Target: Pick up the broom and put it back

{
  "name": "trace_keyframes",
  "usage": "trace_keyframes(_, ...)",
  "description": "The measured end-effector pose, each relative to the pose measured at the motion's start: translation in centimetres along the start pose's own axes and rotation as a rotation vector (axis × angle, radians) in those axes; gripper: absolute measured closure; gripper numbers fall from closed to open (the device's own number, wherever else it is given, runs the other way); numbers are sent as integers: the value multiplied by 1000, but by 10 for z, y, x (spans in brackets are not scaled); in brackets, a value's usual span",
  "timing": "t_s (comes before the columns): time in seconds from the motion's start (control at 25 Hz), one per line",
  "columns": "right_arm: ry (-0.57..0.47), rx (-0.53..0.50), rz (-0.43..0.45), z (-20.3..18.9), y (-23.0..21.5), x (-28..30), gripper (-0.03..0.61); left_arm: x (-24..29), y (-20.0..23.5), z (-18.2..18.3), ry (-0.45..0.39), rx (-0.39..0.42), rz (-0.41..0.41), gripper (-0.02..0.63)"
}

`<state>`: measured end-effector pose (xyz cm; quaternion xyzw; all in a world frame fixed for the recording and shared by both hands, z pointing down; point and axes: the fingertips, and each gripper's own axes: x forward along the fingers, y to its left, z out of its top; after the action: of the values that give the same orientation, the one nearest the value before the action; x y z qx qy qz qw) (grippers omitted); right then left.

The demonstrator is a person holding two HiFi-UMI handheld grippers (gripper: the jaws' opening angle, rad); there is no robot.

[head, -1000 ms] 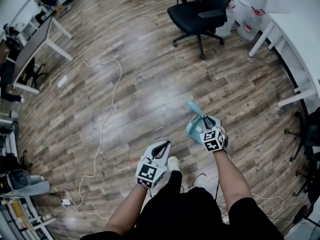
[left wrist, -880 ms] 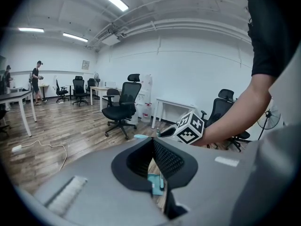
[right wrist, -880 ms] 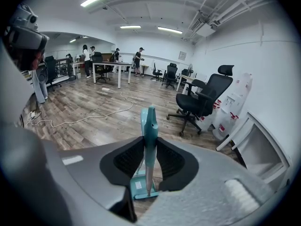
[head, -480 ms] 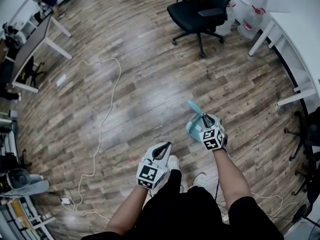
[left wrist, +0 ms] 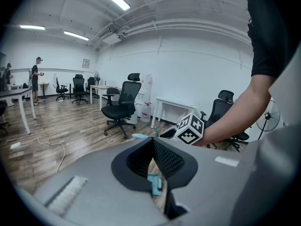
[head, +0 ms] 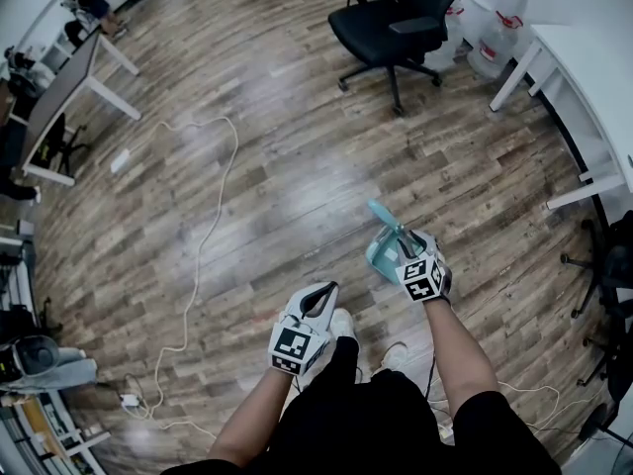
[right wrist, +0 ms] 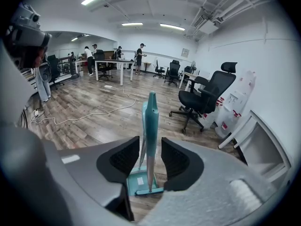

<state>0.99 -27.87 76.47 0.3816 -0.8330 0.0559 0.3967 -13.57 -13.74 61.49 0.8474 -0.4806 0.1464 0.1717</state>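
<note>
A teal broom (right wrist: pixel 151 121) stands upright on the wooden floor, clipped to its teal dustpan (right wrist: pixel 134 180). My right gripper (right wrist: pixel 150 145) has the handle between its jaws, which are opening, and a gap shows on each side of the handle. In the head view the right gripper (head: pixel 403 242) sits at the broom (head: pixel 380 212) top, above the dustpan (head: pixel 380 256). My left gripper (head: pixel 320 294) hangs lower left, shut and empty. In the left gripper view its tips (left wrist: pixel 153 139) meet, with the broom (left wrist: pixel 139 136) beyond.
A black office chair (head: pixel 394 20) stands ahead, with white water bottles (head: pixel 491 30) and a white desk (head: pixel 593 62) to the right. A white cable (head: pixel 203 236) snakes over the floor at left, near another desk (head: pixel 67 79). My shoes (head: pixel 343 325) are close to the dustpan.
Little differs in the head view. The right gripper stays at the top of the broom handle and the left gripper has not moved.
</note>
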Motion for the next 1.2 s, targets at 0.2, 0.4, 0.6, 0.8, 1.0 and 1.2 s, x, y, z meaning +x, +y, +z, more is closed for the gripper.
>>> trace_keyframes(0.2,-44,-13,15,9,10,-21,426,2,-5,3,-7,1,-9,595)
trace_keyframes(0.4,-129,-25,30,33,19,-61,431,7,-14,16,-33,7,-23,595)
trace_keyframes(0.6,-216,62,24,59,23,-104,449,12,-26,28,-64,11,-41,595)
trace_keyframes(0.8,-326,125,23,86,23,-149,475,17,-43,38,-85,19,-66,595)
trace_keyframes(1.0,-432,211,-1,107,9,-194,509,15,-57,59,-143,22,-73,594)
trace_keyframes(1.2,-511,202,-14,126,4,-229,541,8,-68,84,-206,44,-82,595)
